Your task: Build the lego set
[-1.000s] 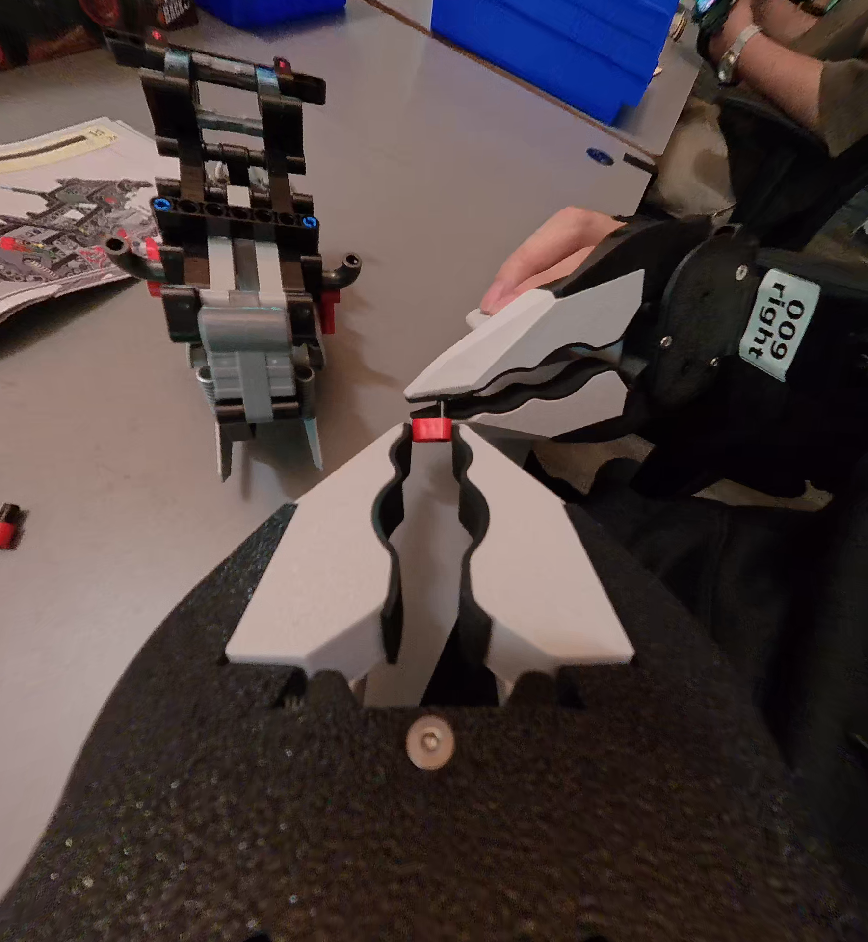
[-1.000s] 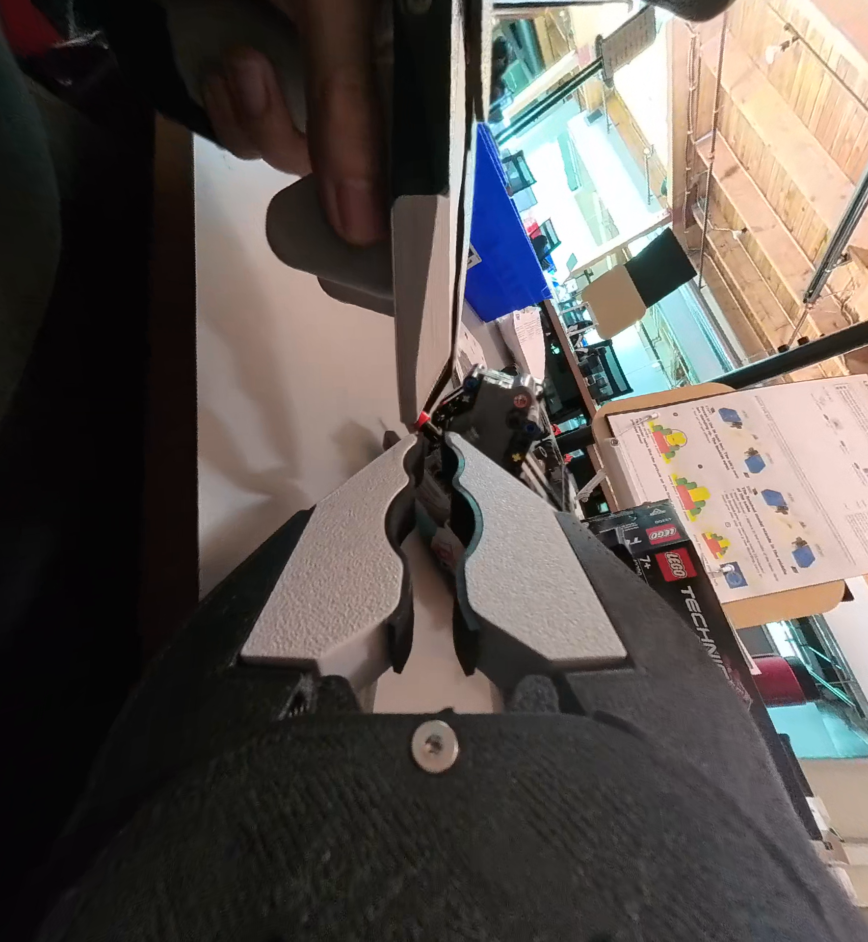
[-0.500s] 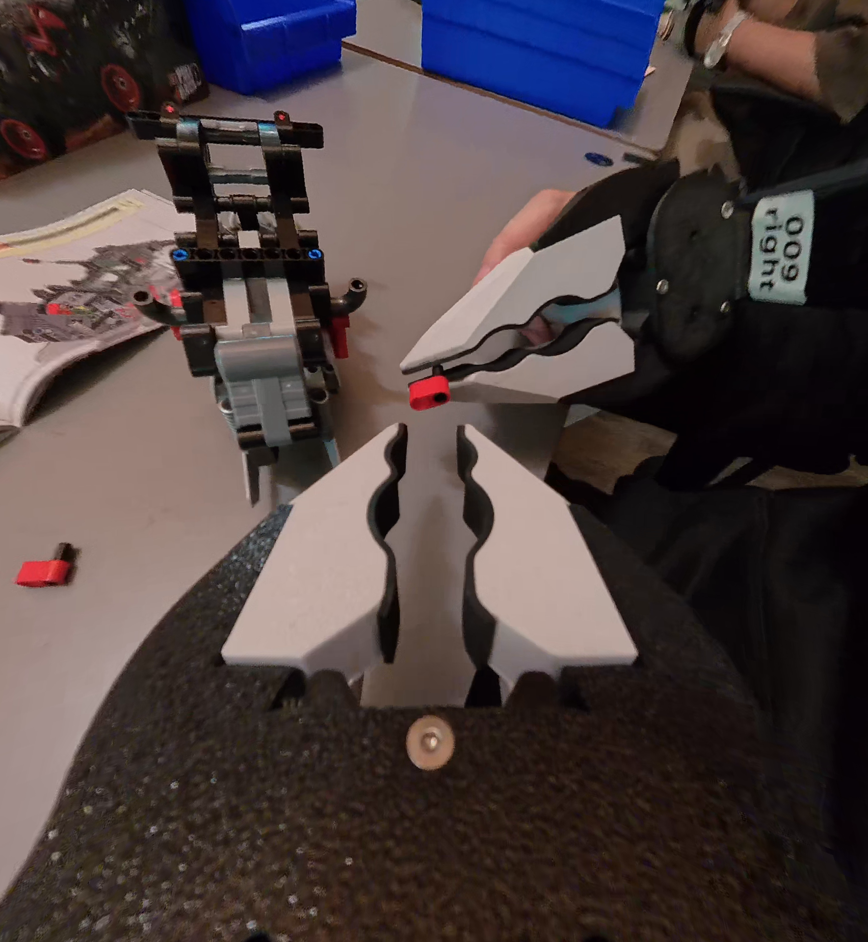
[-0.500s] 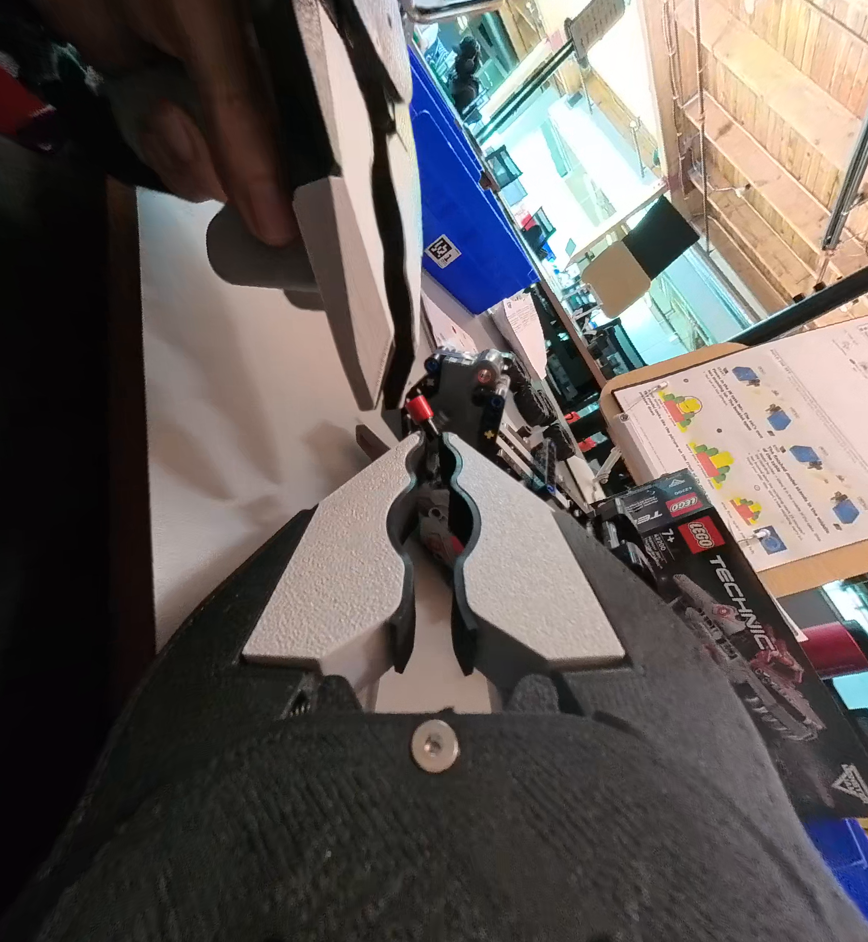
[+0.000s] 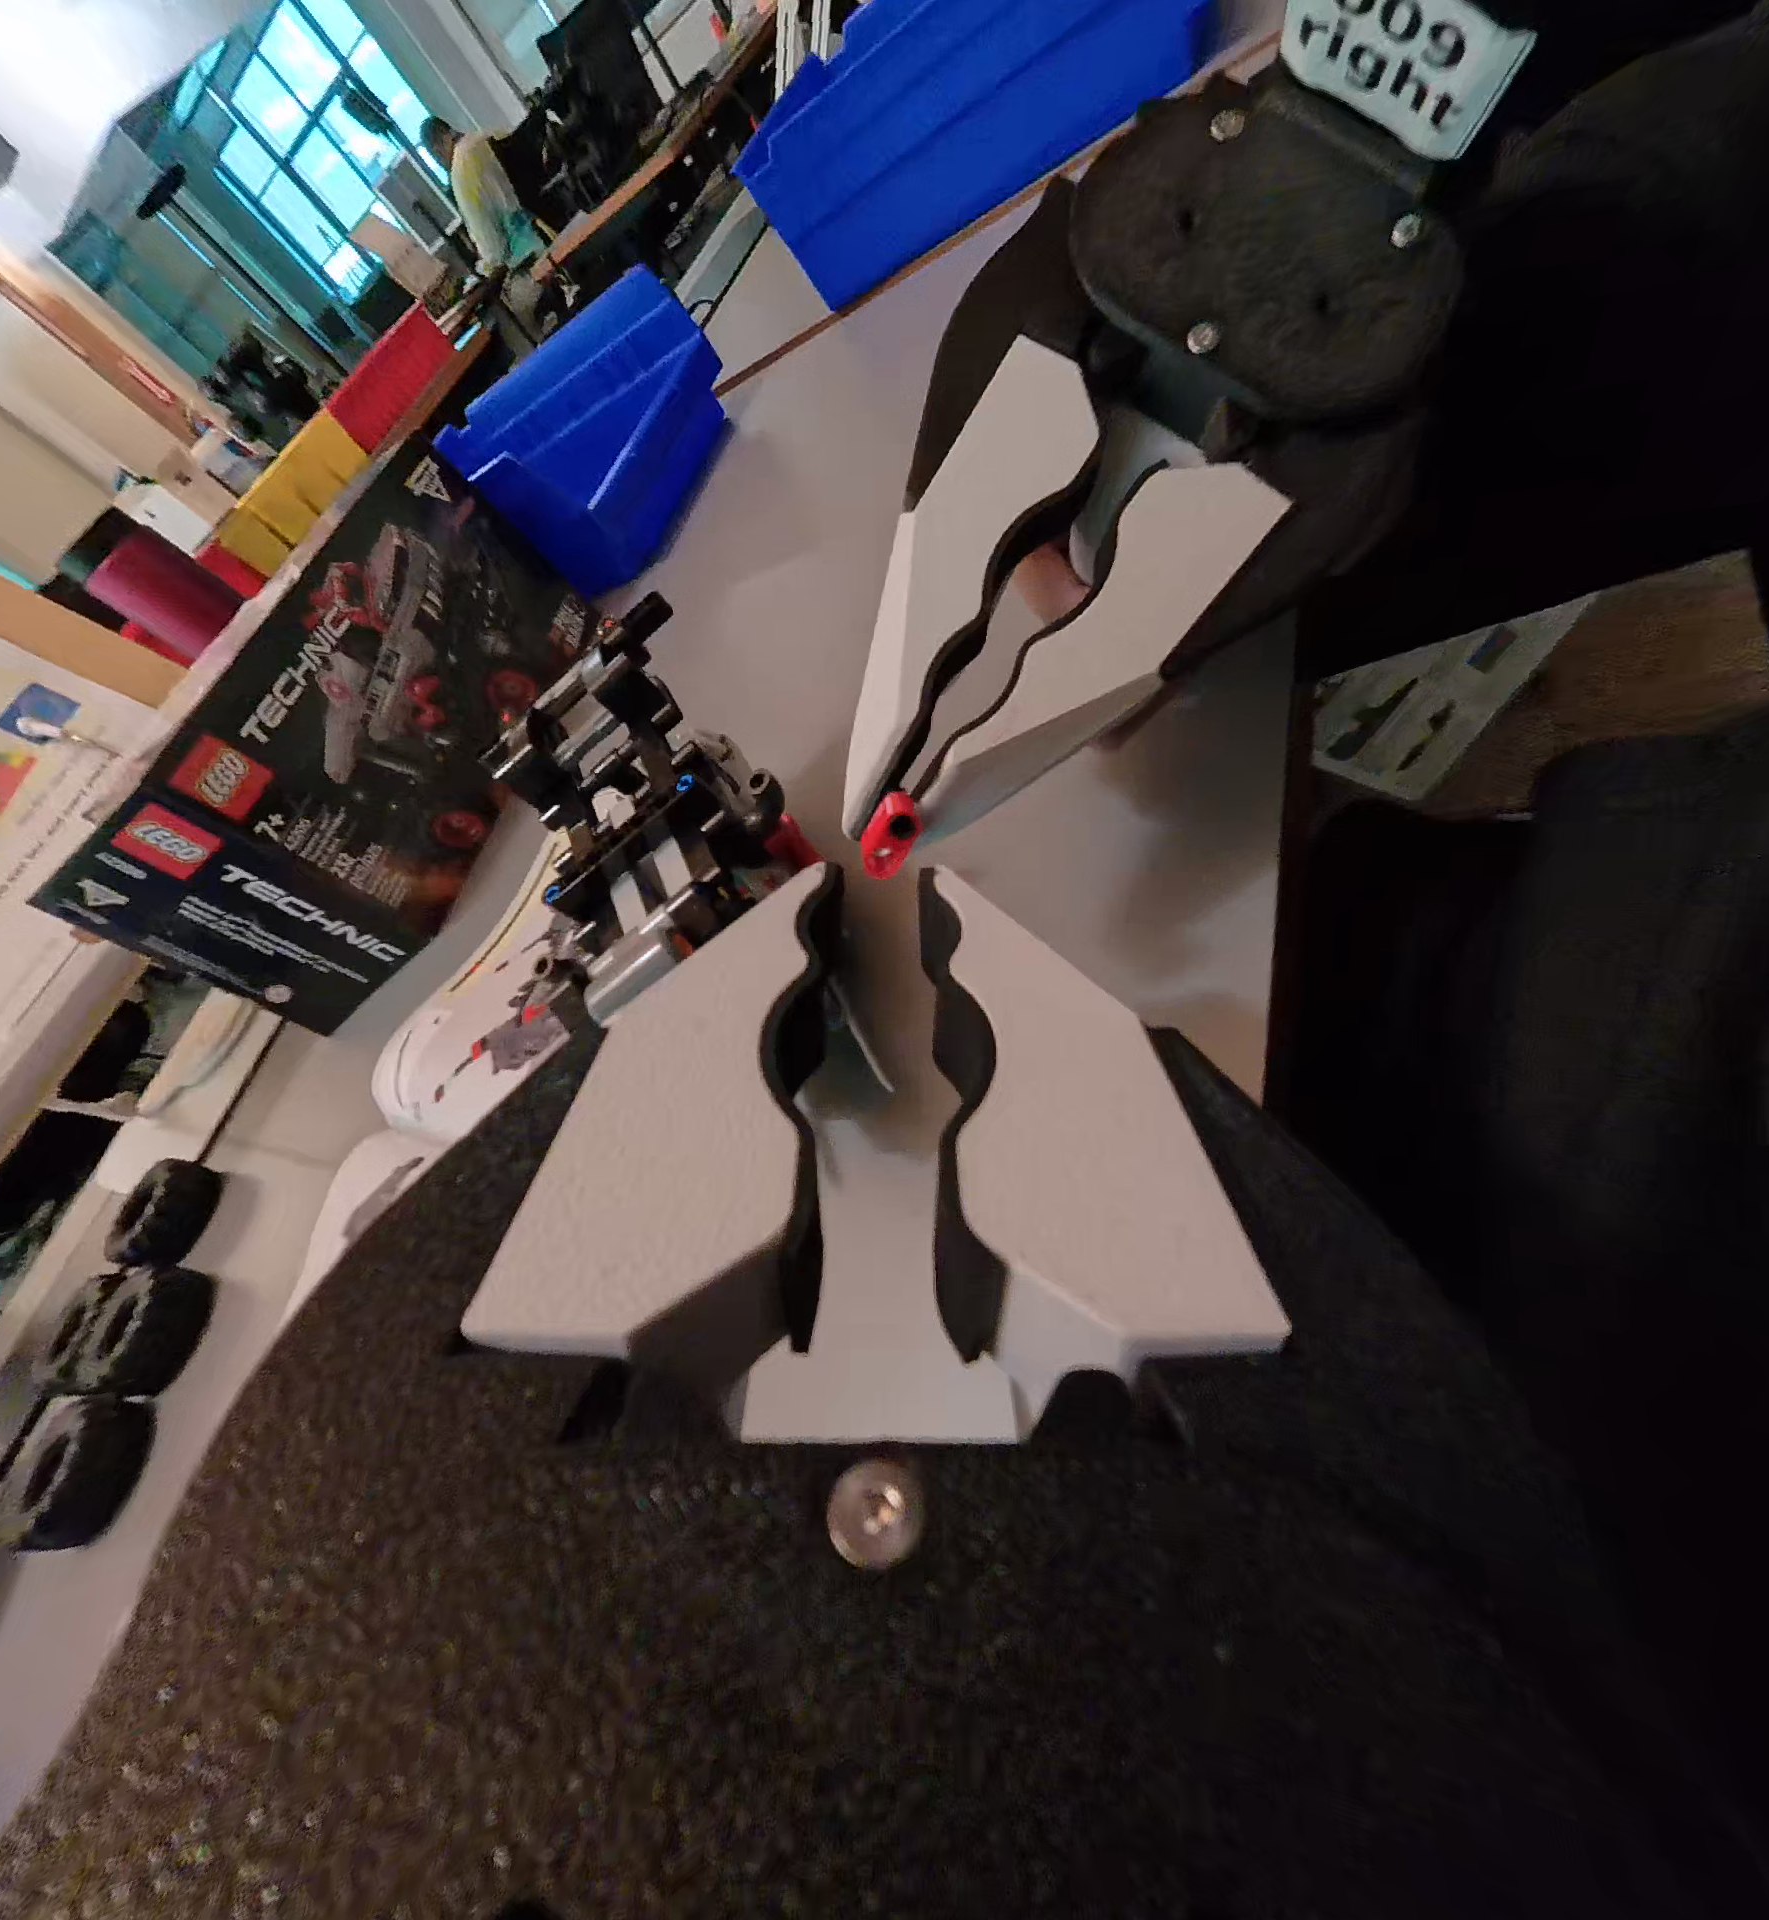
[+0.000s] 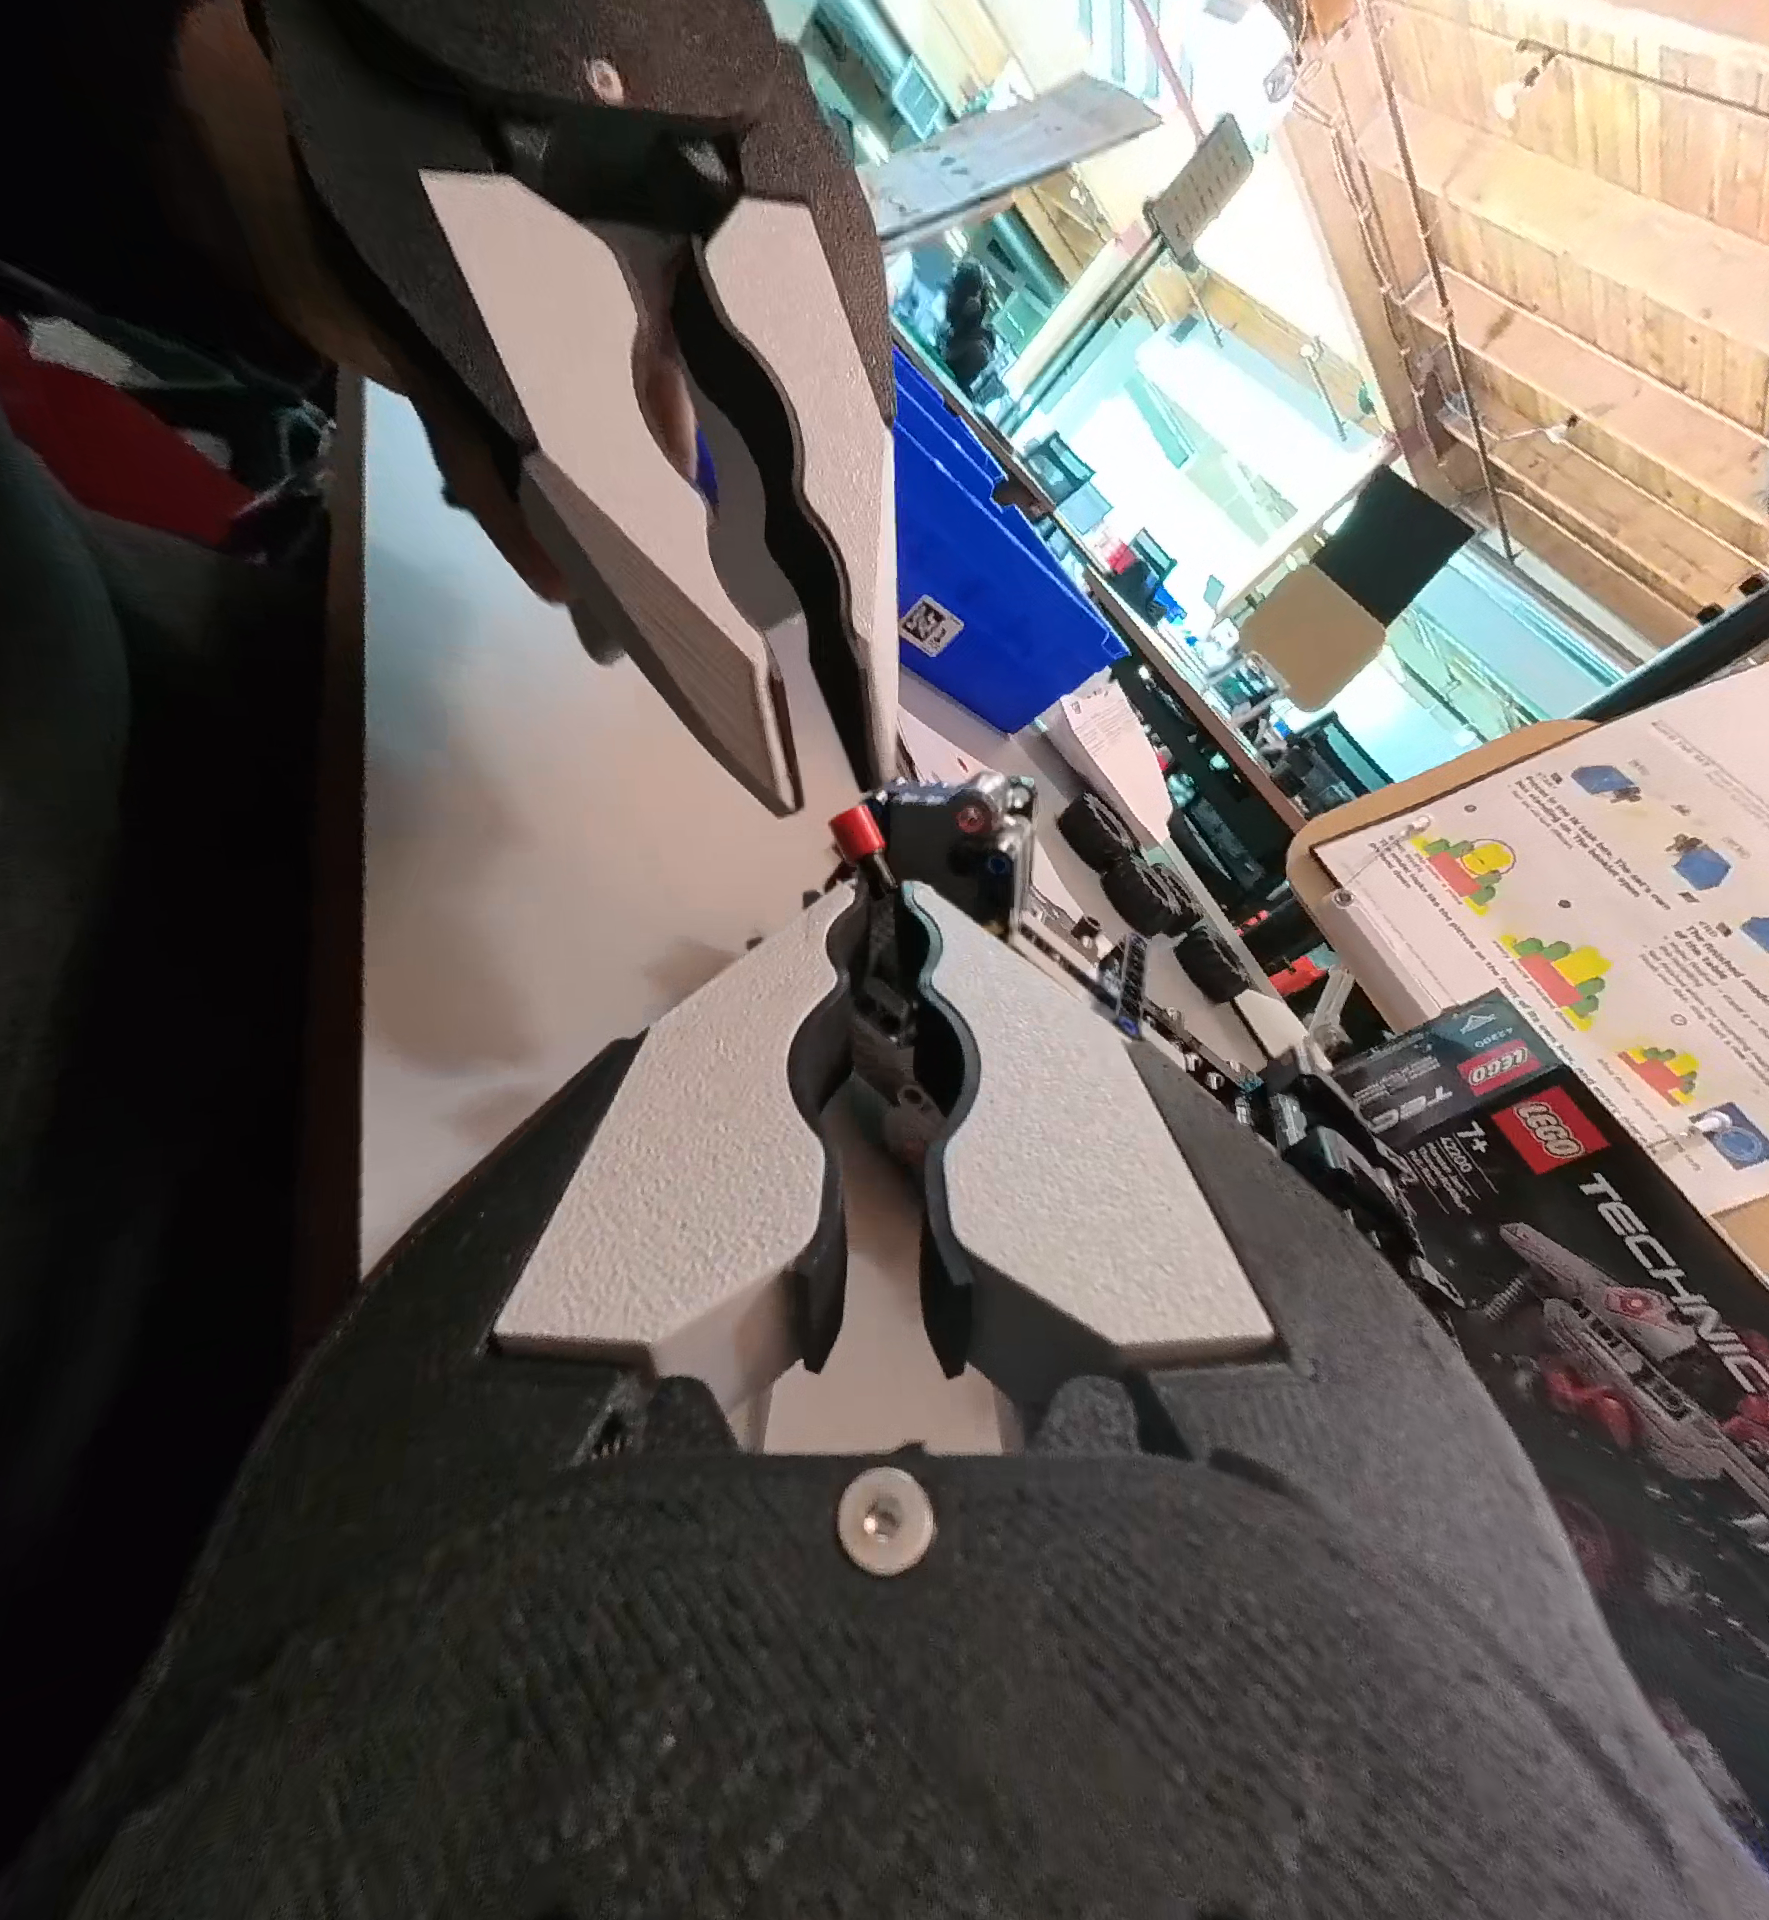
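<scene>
Since a second ago, we have passed the red piece (image 5: 890, 828) from our left gripper (image 5: 875, 883), whose fingers now gape empty, to our right gripper (image 5: 885, 810), pinched shut on it just above. Only the left wrist view shows three black tyres (image 5: 95, 1371) on the worktop (image 5: 1150, 831). The model (image 5: 641, 821) stands beside a printed box (image 5: 340, 769).

Red pin (image 5: 890, 831), blue bins (image 5: 589, 473), black tyres (image 5: 121, 1325).

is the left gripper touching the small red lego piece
Apart. The left wrist view shows the left gripper open, with grey table visible between its fingers and the red lego piece pinched by the right gripper.
</scene>
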### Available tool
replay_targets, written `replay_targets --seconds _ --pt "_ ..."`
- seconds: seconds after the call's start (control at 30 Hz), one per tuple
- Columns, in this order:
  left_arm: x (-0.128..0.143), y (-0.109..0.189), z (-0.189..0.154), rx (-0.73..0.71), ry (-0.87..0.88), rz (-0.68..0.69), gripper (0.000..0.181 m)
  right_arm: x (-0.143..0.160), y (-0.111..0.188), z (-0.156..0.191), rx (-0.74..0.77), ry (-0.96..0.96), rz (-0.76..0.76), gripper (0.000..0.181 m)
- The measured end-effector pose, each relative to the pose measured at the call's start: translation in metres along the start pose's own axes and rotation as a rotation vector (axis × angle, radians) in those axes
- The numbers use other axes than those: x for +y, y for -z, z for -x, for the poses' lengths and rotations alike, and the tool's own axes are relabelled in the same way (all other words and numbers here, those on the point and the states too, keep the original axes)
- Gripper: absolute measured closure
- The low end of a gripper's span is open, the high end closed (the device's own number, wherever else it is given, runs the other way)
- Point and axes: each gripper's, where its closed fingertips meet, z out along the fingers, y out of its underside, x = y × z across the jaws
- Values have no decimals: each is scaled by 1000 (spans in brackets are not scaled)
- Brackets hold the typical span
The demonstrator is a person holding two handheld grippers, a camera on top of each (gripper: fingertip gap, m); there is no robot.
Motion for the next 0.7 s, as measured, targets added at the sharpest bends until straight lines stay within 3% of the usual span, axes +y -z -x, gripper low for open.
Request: replay_targets --seconds 0.2,0.47,0.7 --pt "1 -1 -1 -15 -187 -4 167 -12 5 2 -58 -71 -92 179" --pt "-15 -1 -5 -17 -265 -99 173 -19 11 2 -94 -107 -147 179" --pt "-18 1 0 -53 -286 -90 177 -20 14 0 -83 -102 -154 179"
